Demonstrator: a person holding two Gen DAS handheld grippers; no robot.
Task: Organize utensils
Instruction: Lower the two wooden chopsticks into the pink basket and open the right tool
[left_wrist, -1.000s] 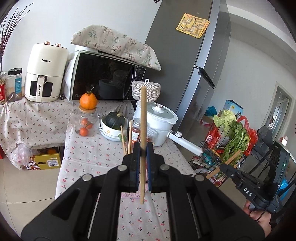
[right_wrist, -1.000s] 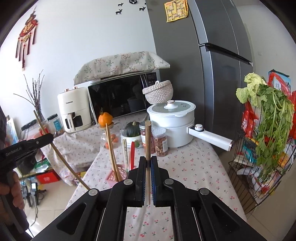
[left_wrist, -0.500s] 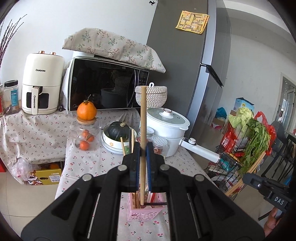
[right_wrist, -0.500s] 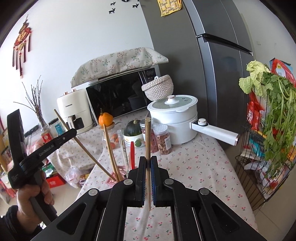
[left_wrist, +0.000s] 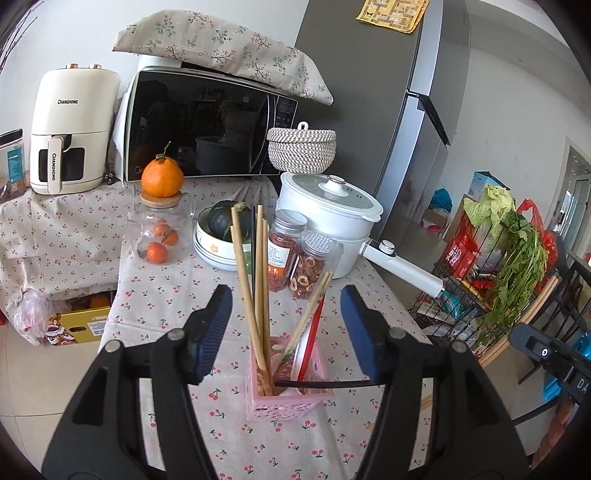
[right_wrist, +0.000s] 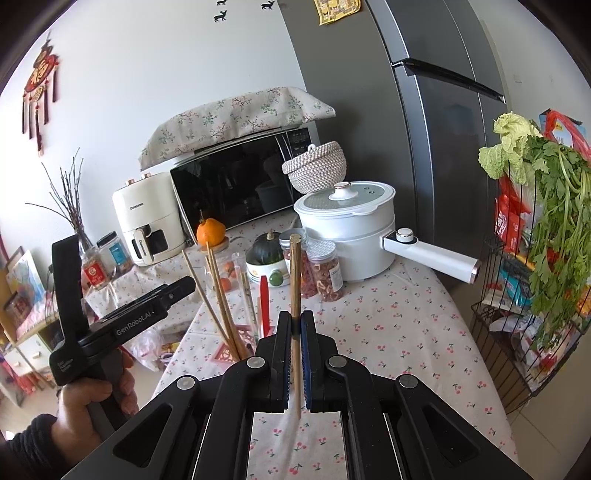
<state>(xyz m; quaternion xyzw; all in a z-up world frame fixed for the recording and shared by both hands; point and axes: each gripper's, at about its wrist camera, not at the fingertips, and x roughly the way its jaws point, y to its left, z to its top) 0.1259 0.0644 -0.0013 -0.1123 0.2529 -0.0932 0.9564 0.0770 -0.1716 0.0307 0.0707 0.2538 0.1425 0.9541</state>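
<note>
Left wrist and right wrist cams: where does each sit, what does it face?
Left wrist: on the left claw, open, looking down over the pink utensil holder toward the microwave; only its own fingers show.
Right wrist: on the right claw, shut on a chopstick, facing the same table; the left hand shows.
Shared: holder, microwave, white pot.

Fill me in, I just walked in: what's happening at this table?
A person is sorting chopsticks into the pink holder on the cherry-print table. The left tool hangs open just above the holder, empty. The right tool is shut on a wooden chopstick, held upright and not yet in the holder.
</note>
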